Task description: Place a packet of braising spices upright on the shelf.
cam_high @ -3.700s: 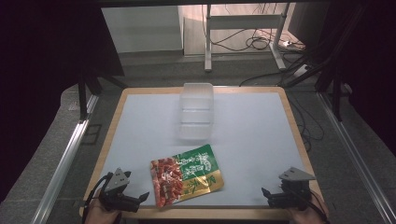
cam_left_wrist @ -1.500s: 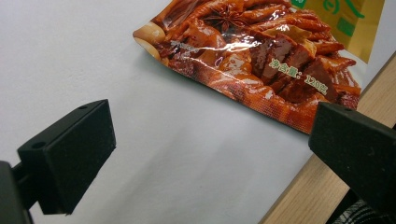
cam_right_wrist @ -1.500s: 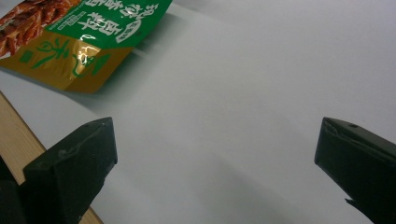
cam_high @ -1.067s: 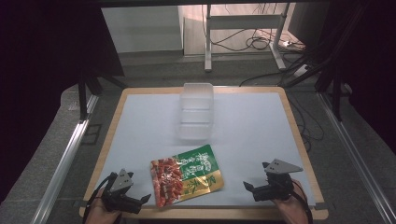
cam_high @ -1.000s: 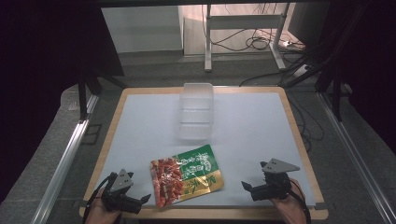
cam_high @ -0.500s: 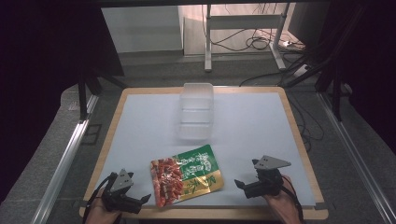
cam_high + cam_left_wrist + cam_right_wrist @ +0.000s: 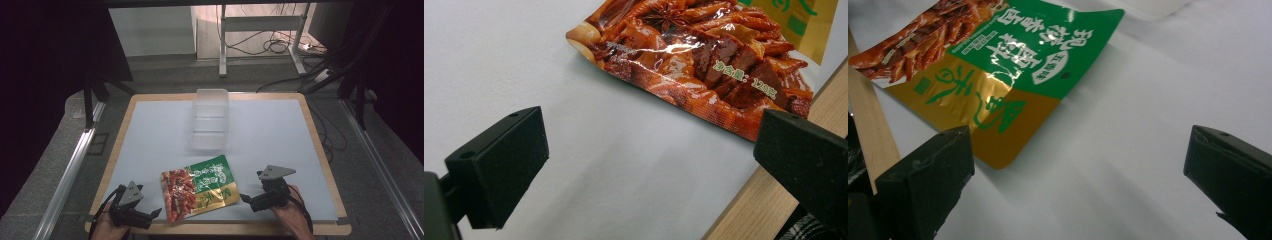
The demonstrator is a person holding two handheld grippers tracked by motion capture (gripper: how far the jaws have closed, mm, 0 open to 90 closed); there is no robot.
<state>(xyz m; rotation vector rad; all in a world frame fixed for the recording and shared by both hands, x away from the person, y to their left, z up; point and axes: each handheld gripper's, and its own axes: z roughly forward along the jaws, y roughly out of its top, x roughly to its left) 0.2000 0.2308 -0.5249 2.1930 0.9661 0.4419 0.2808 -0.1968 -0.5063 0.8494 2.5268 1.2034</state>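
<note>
Snack pouch (image 7: 198, 194) lies flat between my two grippers, its green-and-gold end just ahead of my right gripper (image 7: 245, 198), its red end just ahead of my left gripper (image 7: 156, 213). Both have jaws spread wide, holding nothing. I judge this the approach; next, my right jaws should straddle the pouch's near corner.

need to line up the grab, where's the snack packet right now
In the high view the snack packet lies flat near the table's front edge, between the left gripper and the right gripper, nearer than the clear plastic container.
</note>
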